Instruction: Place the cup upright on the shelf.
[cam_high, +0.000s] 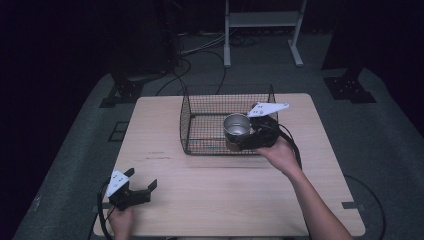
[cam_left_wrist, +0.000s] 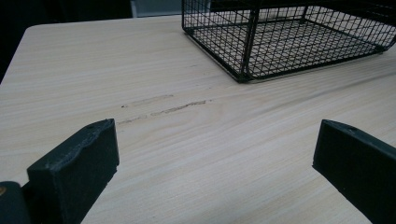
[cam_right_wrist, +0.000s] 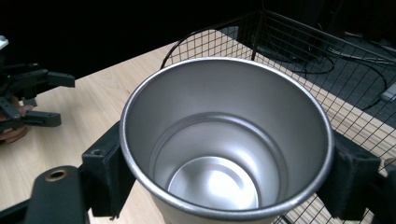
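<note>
I am seeing 1 steel cup and 1 wire basket on the desk. My right claw is pinching the cup over the basket; my left claw is resting spread wide.

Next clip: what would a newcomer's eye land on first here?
The shiny metal cup, upright and empty, clamped between the right gripper's jaws at the wire basket's near right corner. Then the black basket itself, at the far middle of the wooden table. The left gripper rests open at the table's near left corner.
</note>
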